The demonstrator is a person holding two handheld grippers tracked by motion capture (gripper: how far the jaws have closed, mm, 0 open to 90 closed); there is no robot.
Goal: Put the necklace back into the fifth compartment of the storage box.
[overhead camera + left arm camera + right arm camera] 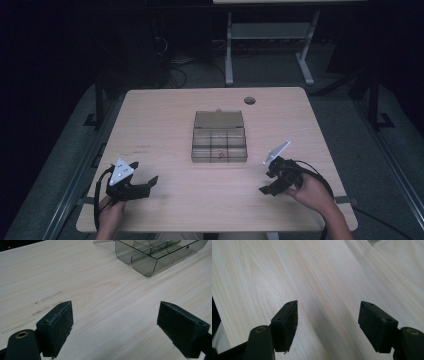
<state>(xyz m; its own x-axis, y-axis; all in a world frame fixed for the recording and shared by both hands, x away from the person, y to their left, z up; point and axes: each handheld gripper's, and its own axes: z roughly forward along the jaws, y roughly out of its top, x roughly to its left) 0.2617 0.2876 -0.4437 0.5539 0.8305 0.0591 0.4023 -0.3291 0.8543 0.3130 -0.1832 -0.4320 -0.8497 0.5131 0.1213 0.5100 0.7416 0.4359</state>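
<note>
A clear smoky plastic compartment box [219, 144] stands in the middle of the wooden table [165, 125], its lid laid open toward the far side. A small red item [220, 154] lies in one front compartment. My left gripper [145, 184] rests near the front left of the table, open and holding nothing; its own view has the box [155, 255] ahead at the upper right. My right gripper [267, 185] sits near the front right, also open and holding nothing, over bare wood [324, 290].
A round cable hole [249, 100] sits near the table's far edge. Beyond the table stand a white desk frame [270, 35] and cables on a dark floor. Faint scuff marks [47, 297] show on the wood ahead of the left gripper.
</note>
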